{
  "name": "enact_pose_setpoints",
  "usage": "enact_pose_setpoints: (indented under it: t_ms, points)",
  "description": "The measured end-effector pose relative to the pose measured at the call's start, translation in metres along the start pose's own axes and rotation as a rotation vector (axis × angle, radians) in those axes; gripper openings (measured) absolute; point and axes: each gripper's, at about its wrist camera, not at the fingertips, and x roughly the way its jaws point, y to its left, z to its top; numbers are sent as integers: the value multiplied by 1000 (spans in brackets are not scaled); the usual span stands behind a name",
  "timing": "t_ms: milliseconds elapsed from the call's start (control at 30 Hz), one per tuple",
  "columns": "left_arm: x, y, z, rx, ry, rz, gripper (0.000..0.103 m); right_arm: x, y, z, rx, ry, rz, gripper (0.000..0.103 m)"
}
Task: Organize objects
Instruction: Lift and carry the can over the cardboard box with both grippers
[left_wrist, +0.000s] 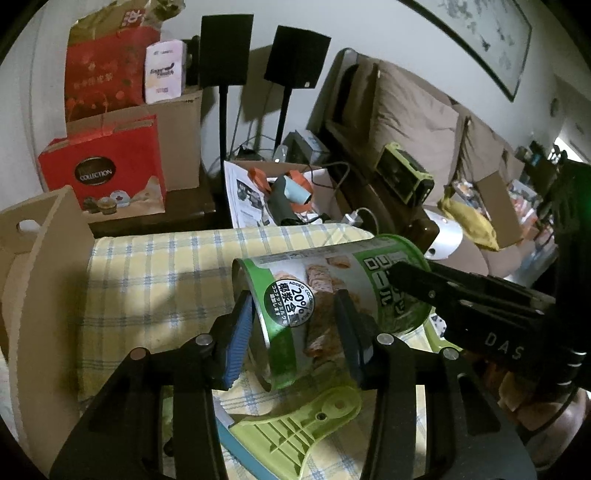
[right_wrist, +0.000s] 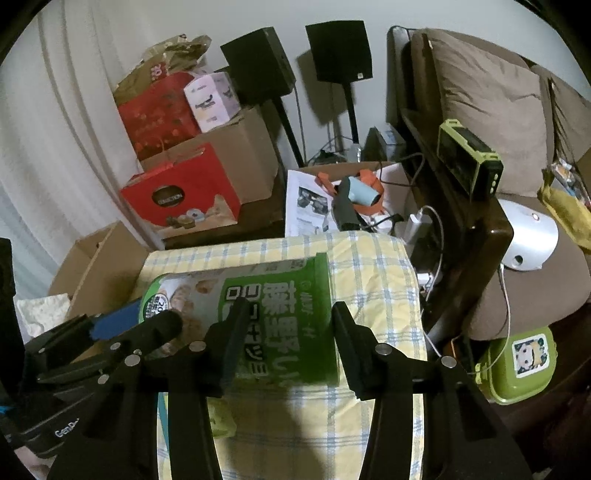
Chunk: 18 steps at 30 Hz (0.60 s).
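Transfer step: left gripper (left_wrist: 293, 325) and right gripper (right_wrist: 286, 332) both clamp the green can (left_wrist: 332, 295); next, one must release.

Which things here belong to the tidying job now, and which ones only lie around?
In the job:
- green can, on its side
- left gripper, around the can
- right gripper, around the can

Lying about:
- red box
- speakers
- green lunch box
- checked cloth
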Motion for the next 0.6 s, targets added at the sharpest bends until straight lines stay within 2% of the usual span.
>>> enact_pose_setpoints:
  t_ms: [267, 600]
  points:
    - [-26, 8, 12, -9, -45, 28, 42, -15, 23, 13, -30, -27, 16, 47]
    - [-80, 44, 32, -19, -111, 99, 42, -29, 83, 35, -94, -67, 83, 47]
